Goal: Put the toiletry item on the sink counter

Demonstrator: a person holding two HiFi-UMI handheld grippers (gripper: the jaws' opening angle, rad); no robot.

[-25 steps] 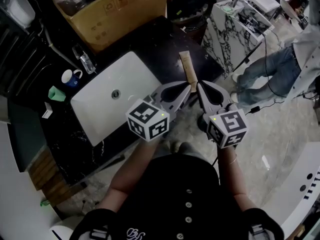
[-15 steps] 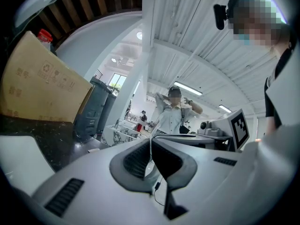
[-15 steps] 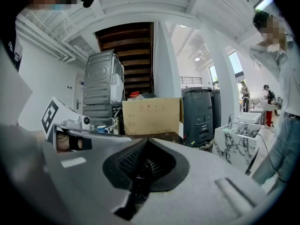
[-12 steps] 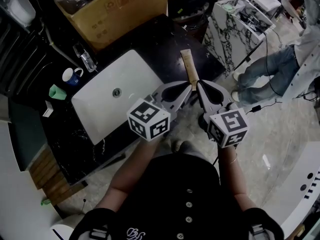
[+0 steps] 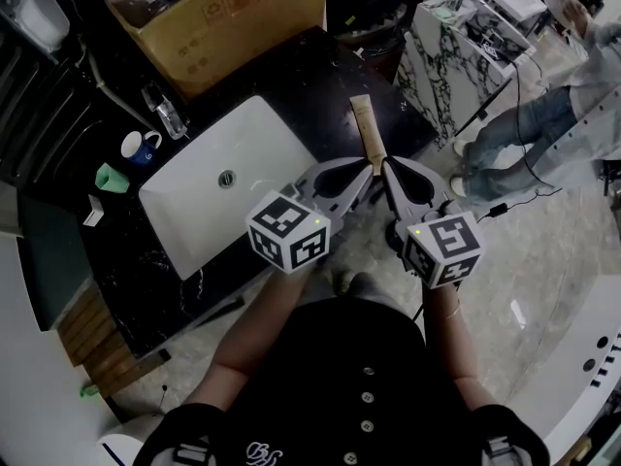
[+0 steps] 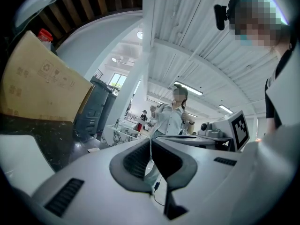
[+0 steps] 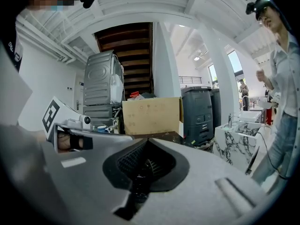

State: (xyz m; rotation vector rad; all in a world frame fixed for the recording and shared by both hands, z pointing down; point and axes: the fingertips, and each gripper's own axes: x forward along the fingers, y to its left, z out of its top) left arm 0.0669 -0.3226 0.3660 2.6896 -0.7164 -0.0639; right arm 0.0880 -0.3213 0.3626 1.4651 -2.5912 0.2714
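Observation:
A flat tan tube (image 5: 367, 129) lies lengthwise on the black counter (image 5: 310, 76), right of the white sink (image 5: 190, 223). Its near end sits at the counter's front edge, just ahead of both grippers' tips. My left gripper (image 5: 367, 171) and right gripper (image 5: 385, 166) are side by side, tips nearly touching, both pointing at that end. The left gripper view shows its jaws (image 6: 151, 142) closed together. The right gripper view shows its jaws (image 7: 148, 141) closed with nothing pinched. I cannot tell whether either tip touches the tube.
A cardboard box (image 5: 233, 17) stands at the back of the counter. A faucet (image 5: 165, 115), a blue mug (image 5: 139, 149) and a green item (image 5: 110, 181) sit left of the sink. A marble cabinet (image 5: 456, 56) and a standing person (image 5: 543, 115) are to the right.
Both grippers and the tube have kept still. The person at the right has shifted an arm.

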